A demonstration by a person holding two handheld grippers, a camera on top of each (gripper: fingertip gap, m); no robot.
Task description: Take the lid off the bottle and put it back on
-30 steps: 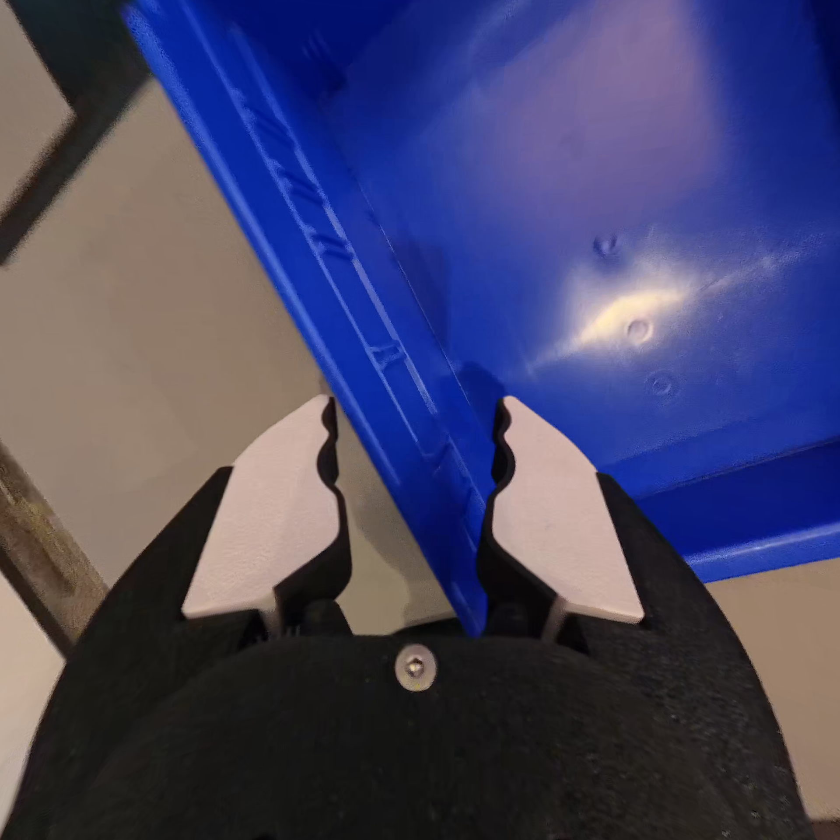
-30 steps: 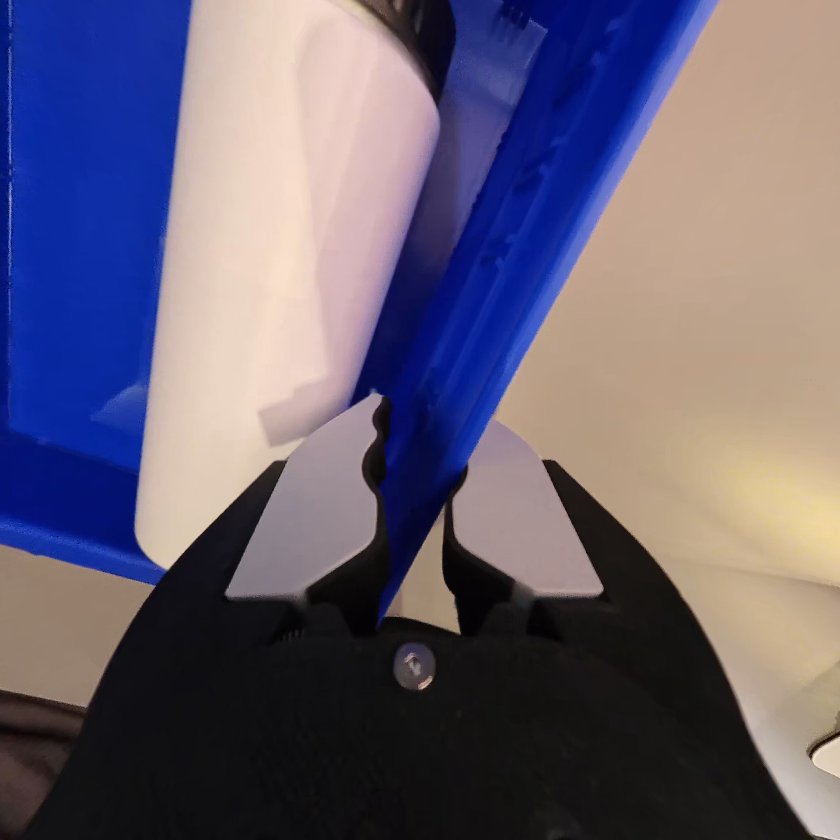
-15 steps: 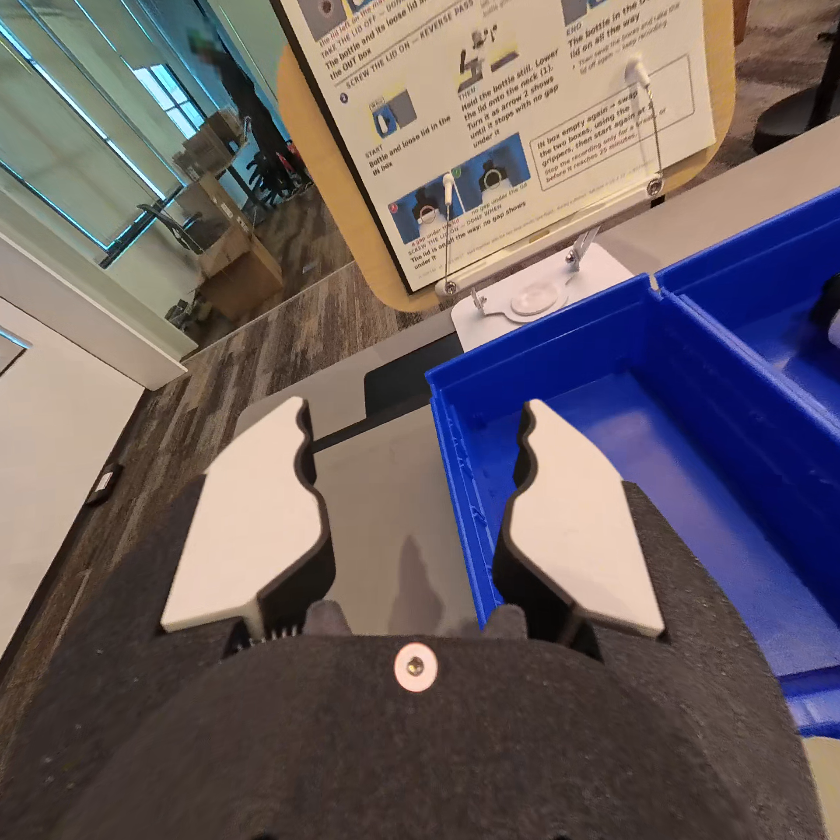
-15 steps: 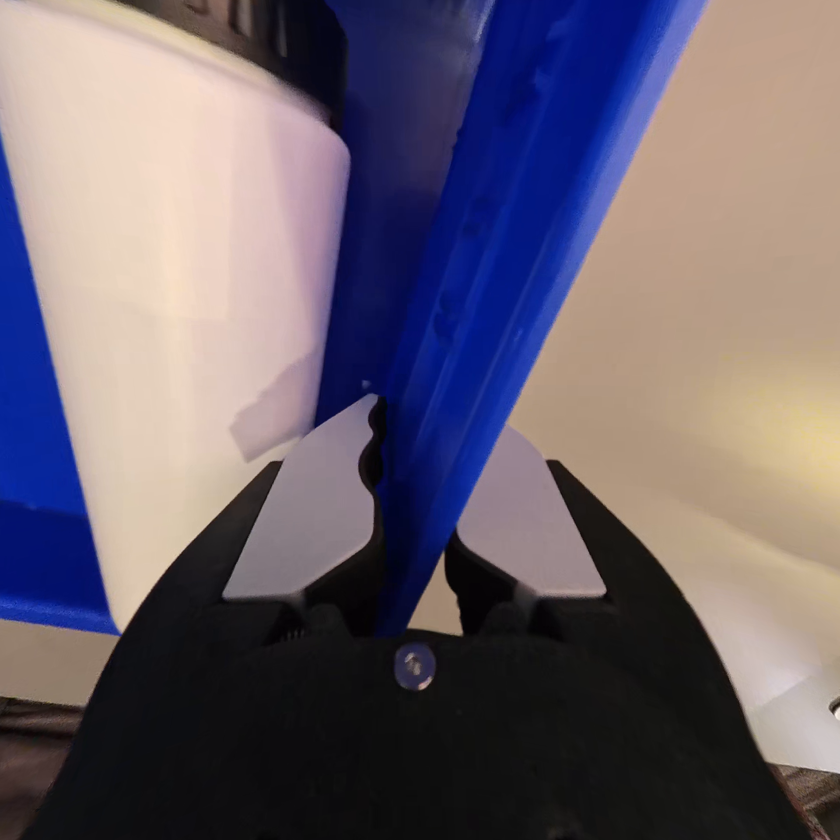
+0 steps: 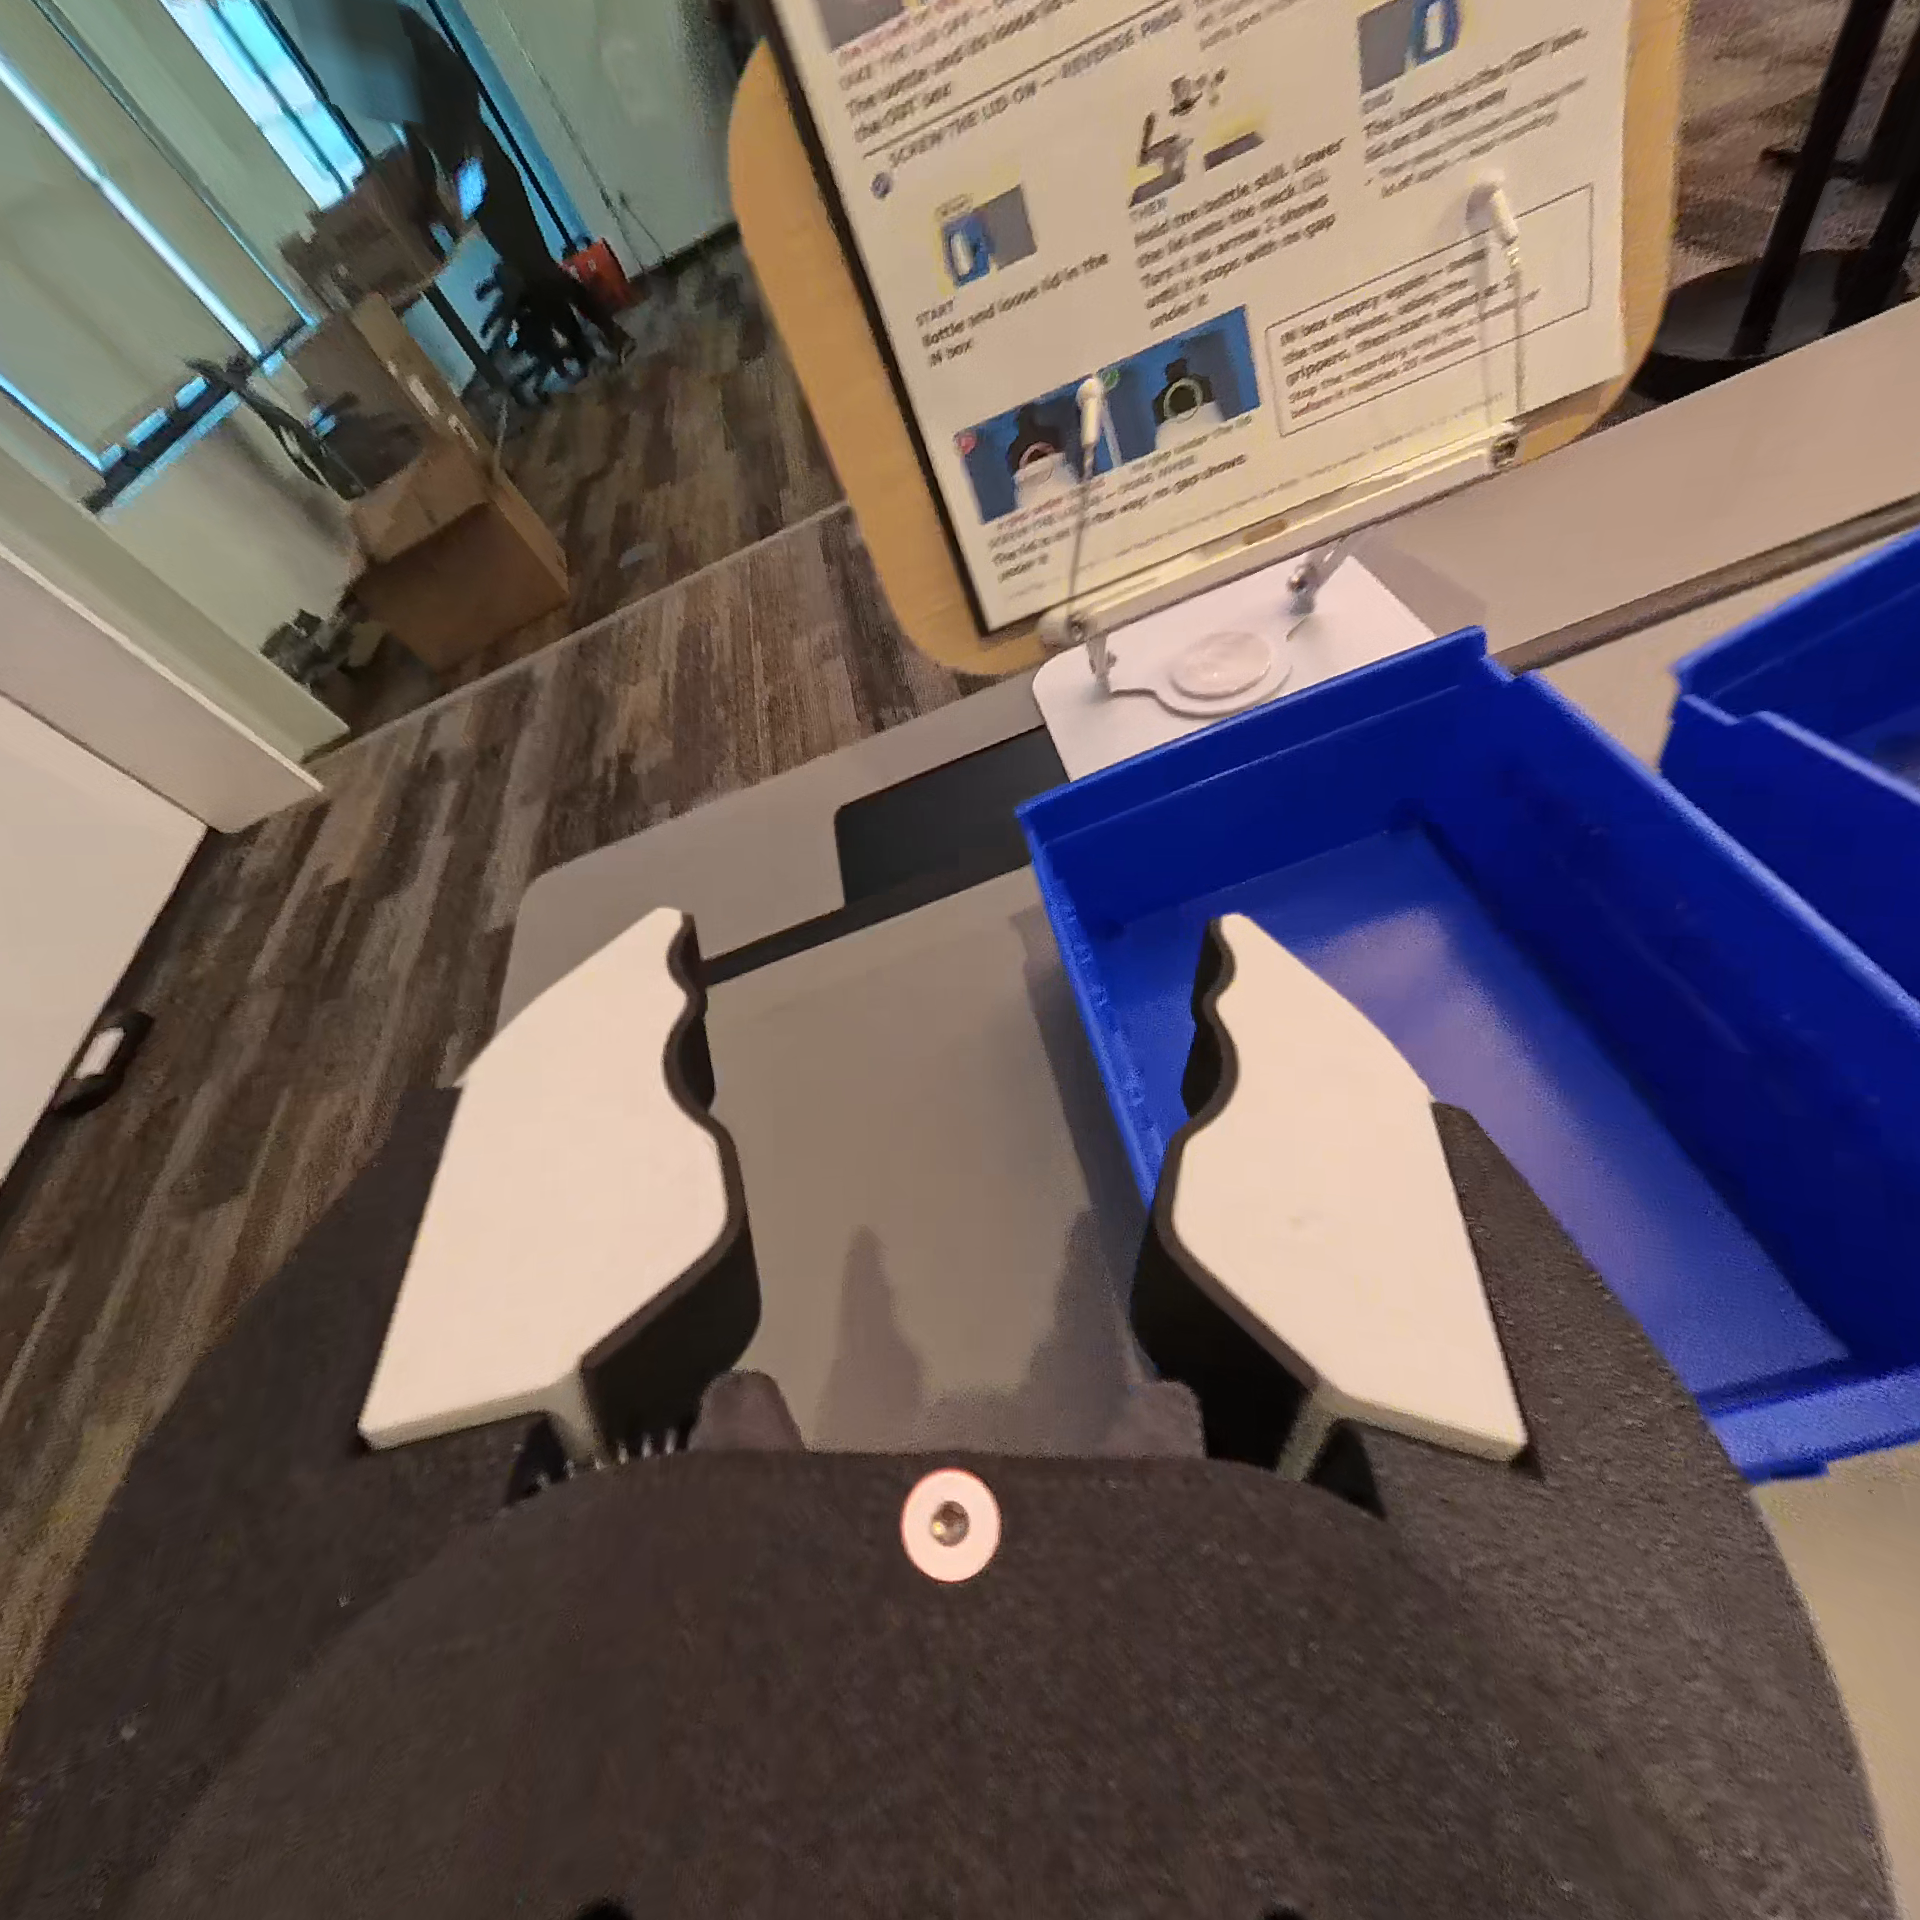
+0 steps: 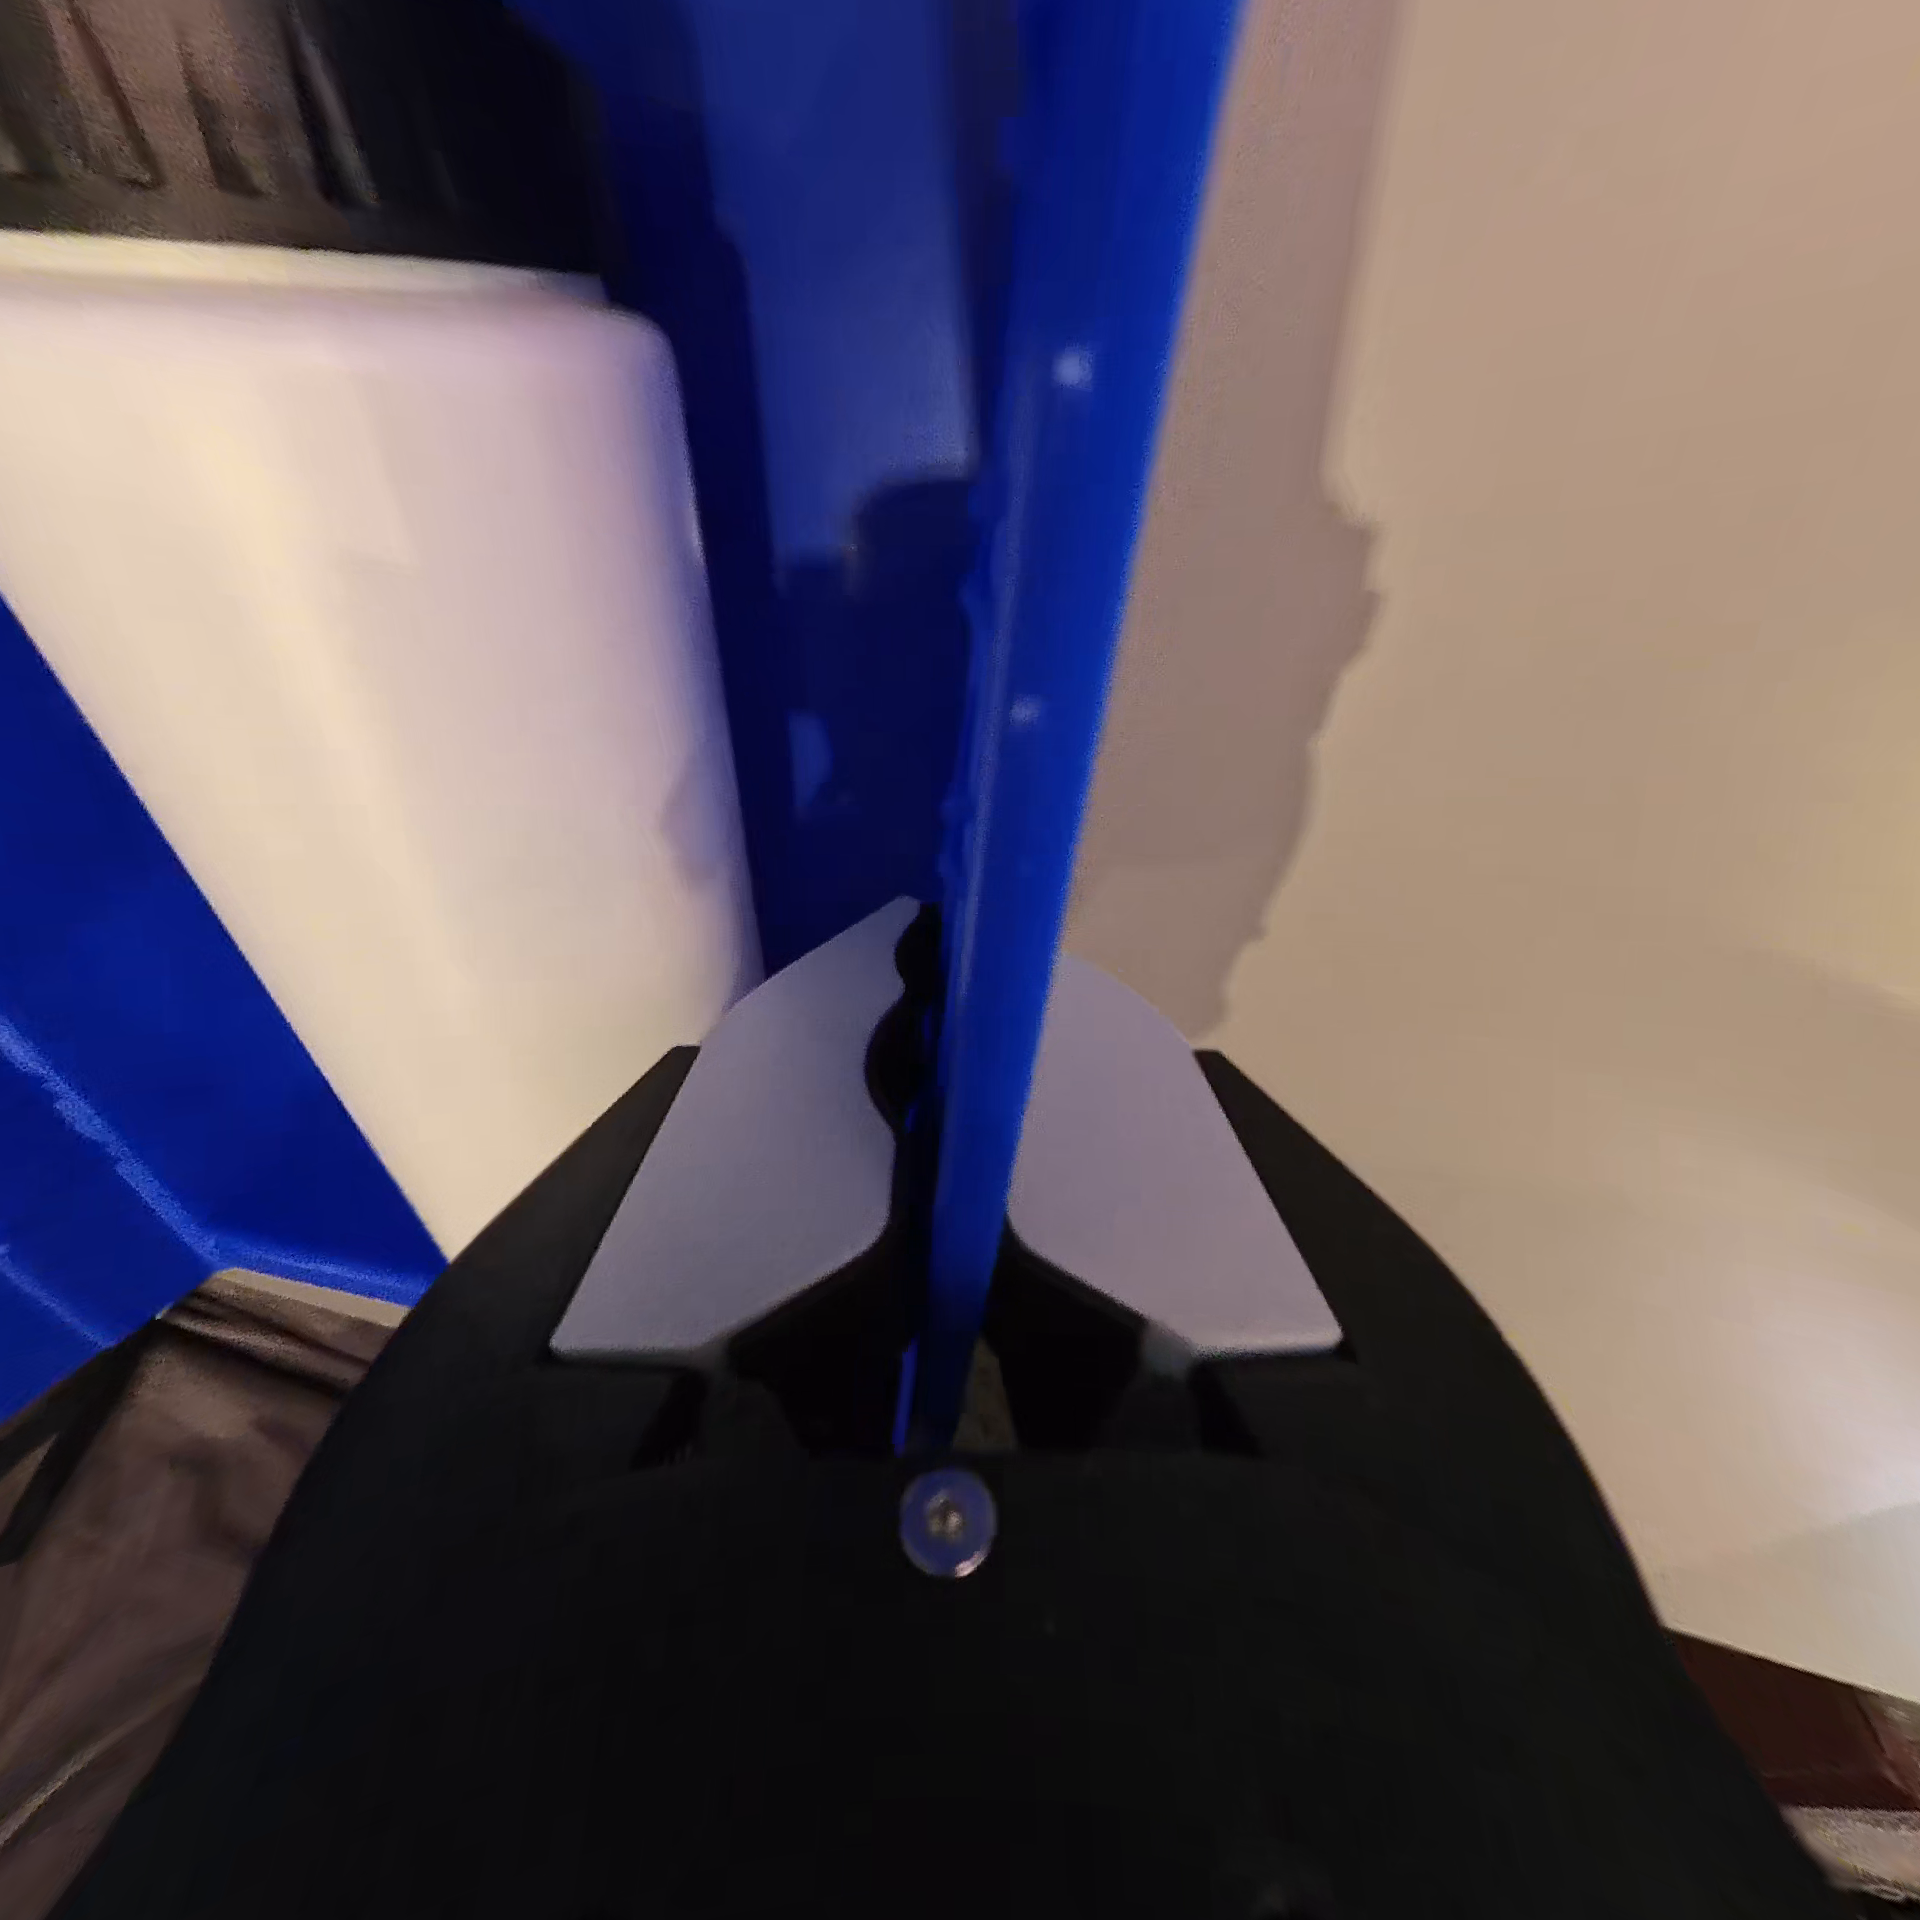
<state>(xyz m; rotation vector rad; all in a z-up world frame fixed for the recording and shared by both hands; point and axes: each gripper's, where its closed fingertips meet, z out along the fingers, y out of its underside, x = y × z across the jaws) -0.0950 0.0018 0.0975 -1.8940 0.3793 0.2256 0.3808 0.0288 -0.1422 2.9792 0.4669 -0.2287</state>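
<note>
In the right wrist view, my right gripper (image 6: 982,935) is shut on the side wall of a blue bin (image 6: 1049,623), with one pad on each face of the wall. A white bottle (image 6: 364,675) with a black ribbed lid (image 6: 208,114) lies inside that bin, left of the fingers. In the left wrist view, my left gripper (image 5: 948,925) is open and empty above the grey table (image 5: 883,1091). It is just left of an empty blue bin (image 5: 1558,1039). No bottle shows in the left wrist view.
A second blue bin (image 5: 1797,727) sits at the right edge of the left wrist view. An instruction board (image 5: 1226,291) on a white stand (image 5: 1226,665) stands behind the bins. A black strip (image 5: 925,831) lies on the table. The floor is beyond the left table edge.
My left gripper straddled a blue bin's wall, then pulled back, rose and opened wider. My right gripper closed tighter on its bin wall, and the bottle shifted closer in the bin.
</note>
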